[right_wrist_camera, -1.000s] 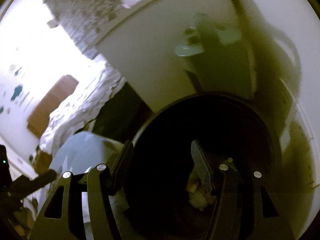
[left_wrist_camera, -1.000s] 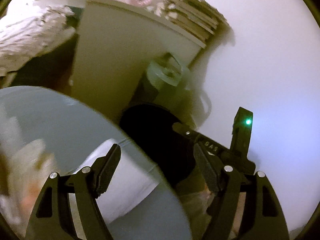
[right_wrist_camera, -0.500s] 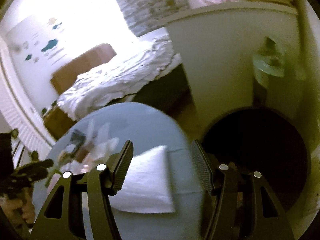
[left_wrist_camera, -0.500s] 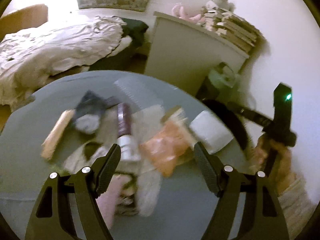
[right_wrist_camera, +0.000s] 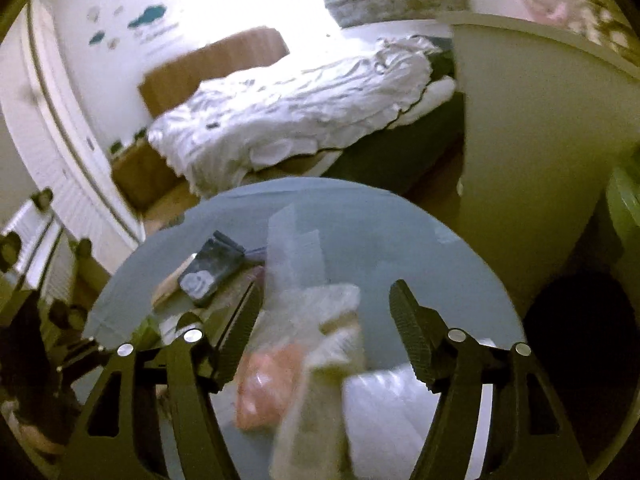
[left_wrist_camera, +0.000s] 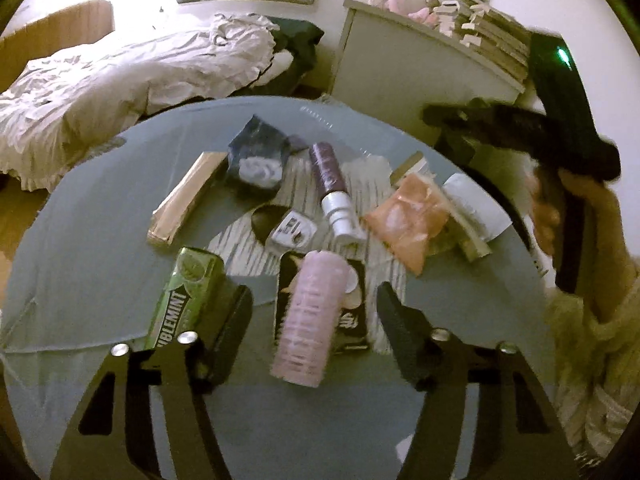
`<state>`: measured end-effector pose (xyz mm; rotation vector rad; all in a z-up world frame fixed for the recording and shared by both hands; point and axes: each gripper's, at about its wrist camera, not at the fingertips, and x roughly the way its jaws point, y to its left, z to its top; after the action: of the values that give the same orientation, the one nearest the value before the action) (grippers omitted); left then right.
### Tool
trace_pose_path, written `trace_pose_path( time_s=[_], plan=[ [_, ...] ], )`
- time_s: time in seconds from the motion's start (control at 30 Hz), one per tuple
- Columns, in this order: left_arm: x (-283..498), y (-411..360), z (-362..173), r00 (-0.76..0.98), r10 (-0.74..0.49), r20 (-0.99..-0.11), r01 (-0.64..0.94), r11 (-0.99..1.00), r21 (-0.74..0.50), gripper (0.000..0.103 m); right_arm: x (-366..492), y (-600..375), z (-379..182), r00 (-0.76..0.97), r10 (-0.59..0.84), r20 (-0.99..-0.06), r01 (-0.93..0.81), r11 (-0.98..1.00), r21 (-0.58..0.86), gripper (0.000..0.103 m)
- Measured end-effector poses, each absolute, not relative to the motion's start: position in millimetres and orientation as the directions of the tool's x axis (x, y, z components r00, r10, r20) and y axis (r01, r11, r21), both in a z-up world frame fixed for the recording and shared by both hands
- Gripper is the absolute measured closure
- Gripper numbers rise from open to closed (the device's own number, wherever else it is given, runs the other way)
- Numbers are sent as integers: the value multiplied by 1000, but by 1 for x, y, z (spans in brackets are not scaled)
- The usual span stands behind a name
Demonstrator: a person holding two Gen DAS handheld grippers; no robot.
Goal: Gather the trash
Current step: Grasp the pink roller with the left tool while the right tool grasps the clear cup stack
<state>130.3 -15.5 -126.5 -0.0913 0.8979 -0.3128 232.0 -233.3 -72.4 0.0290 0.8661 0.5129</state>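
Trash lies scattered on a round grey table [left_wrist_camera: 92,264]. A pink bottle [left_wrist_camera: 310,316] rests on a black card, between the fingers of my left gripper [left_wrist_camera: 312,296]. Its jaws are closing but the pads stand clear of the bottle. A green gum box [left_wrist_camera: 188,296] lies by the left finger. Farther back are a purple spray bottle [left_wrist_camera: 332,188], a dark blue pouch [left_wrist_camera: 256,156], a tan bar [left_wrist_camera: 186,196] and an orange packet [left_wrist_camera: 408,216]. My right gripper [right_wrist_camera: 326,292] hovers over the table's right side, its jaws opening and empty, above the blurred orange packet [right_wrist_camera: 268,384] and white paper [right_wrist_camera: 384,412].
A black bin [right_wrist_camera: 580,340] stands on the floor right of the table, in front of a white cabinet [left_wrist_camera: 400,80]. Behind the table are a bed with a white duvet [left_wrist_camera: 120,76] and a cardboard box [left_wrist_camera: 52,36]. A person's hand [left_wrist_camera: 580,208] holds the right gripper's handle.
Both views swung left from the black bin to the table. The left gripper came closer over the pink bottle and its jaws narrowed. The right gripper's jaws widened a little.
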Motion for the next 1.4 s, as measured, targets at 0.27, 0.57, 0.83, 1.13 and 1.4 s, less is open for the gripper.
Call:
trace_pose_path(
  time_s=[0.27,0.57,0.83,1.13,1.4],
  plan=[
    [133,-4,-138,558,-344,-755,234,938,-254,74,284,-166,-98,437,333,-836,-422,896,137,36],
    [133,12,-121,600,-393,-696,235,919,-315,74,301,-145,-119,361,311,-879,-443,887,132,87],
    [142,-3,-82,637,-449,-627,296,893,-339,74,261,-206,-72,467,517,-717,-407,846,344,87],
    [177,-83,-51,580,-583,-569,459,811,-363,74,215,-321,-46,634,509,-582,-276,852,445,87],
    [212,-158,-53,487,-666,-566,557,735,-386,74,196,-417,-67,716,390,-578,-110,882,458,87]
  ],
)
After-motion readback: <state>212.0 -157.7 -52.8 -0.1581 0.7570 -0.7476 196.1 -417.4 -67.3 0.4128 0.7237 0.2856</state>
